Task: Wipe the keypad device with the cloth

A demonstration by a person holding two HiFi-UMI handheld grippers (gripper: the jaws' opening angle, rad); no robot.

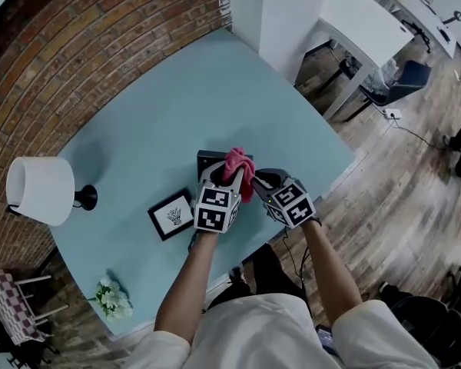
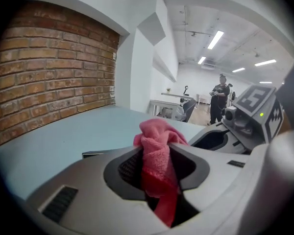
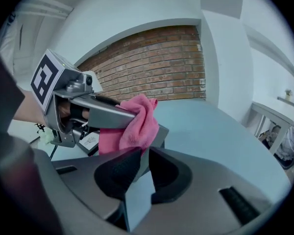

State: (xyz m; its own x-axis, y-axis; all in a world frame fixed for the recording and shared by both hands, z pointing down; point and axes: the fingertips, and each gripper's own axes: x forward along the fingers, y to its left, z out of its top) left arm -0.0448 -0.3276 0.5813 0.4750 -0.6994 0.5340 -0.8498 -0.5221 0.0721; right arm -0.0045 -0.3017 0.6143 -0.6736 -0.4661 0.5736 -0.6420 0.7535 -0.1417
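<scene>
**Risk check: cloth at the keypad, both grippers loaded**

Left gripper [image 2: 157, 153]: jaws closed on the pink cloth [image 2: 156, 133]. 1 bunched fold stands above the jaws and a tail hangs below them.

Right gripper [image 3: 141, 156]: jaws closed on a thin pale slab that runs up toward a dark-edged corner behind the cloth. I read the slab as the keypad device [image 1: 208, 160], held by 1 edge.

Head view: the device is on the blue table [image 1: 138, 121], straight ahead of the person. The cloth covers its near right corner. The 2 grippers are just beside each other. I cannot tell whether the device lies flat or is tipped up.

Risks, as judgement:
1. The device pivots or slides out of the right jaws. Cause: it is gripped on 1 thin edge only, and the wiping force pushes across that edge.
2. The cloth pulls free of the left jaws. Cause: the pinch on the bunched fabric is small, and the cloth drags over raised keys.
3. The grippers knock together. Cause: both tips meet at the cloth with almost no gap.
4. Hard jaw tips scrape the device face. Cause: little cloth projects past the tips.
5. The picture frame [image 1: 171, 214], just beside the left gripper, gets bumped. Cause: a wide stroke to that side.
</scene>
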